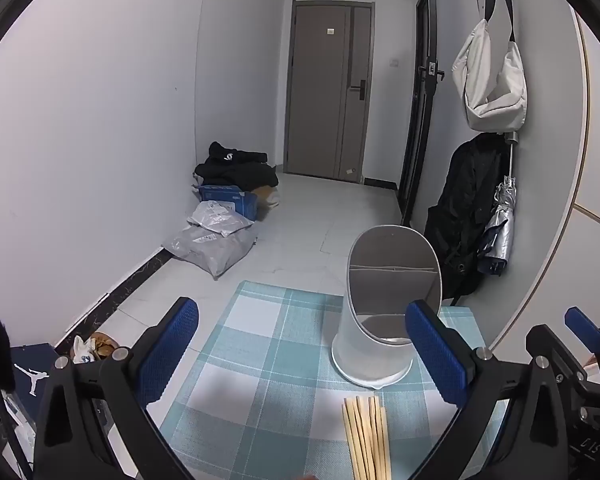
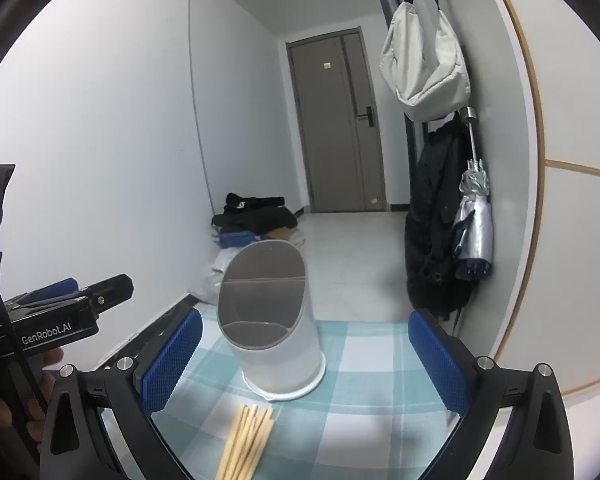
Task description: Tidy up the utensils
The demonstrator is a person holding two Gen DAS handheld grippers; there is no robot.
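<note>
Two grippers hover over a checked cloth (image 1: 260, 344), both spread wide and holding nothing.

Left gripper (image 1: 302, 350): blue ribbed pads (image 1: 168, 354) set far apart, black arms, nothing between them. In the right wrist view its side shows at the left edge, marked "GenRobot.AI".

Sticks (image 1: 366, 438): a bundle of pale wooden chopsticks lies flat on the cloth near the front edge, thin, straight and lying close together. Their tips point toward the holder and stop just short of its base. In the left view they lie toward the right finger; in the right view (image 2: 246, 442) they lie toward the left finger. Their near ends run out of frame, so the count cannot be told.

Holder (image 1: 380, 312): a white, frosted, round tub, standing upright on the cloth, just behind the sticks. Its rim is cut on a slant, low at the front and high at the back. A partition crosses the grey interior. No utensil shows inside.

Right gripper (image 2: 304, 354): fingers parted wide, blue pads (image 2: 438, 360) well clear of the holder, which sits between them in its view.
</note>
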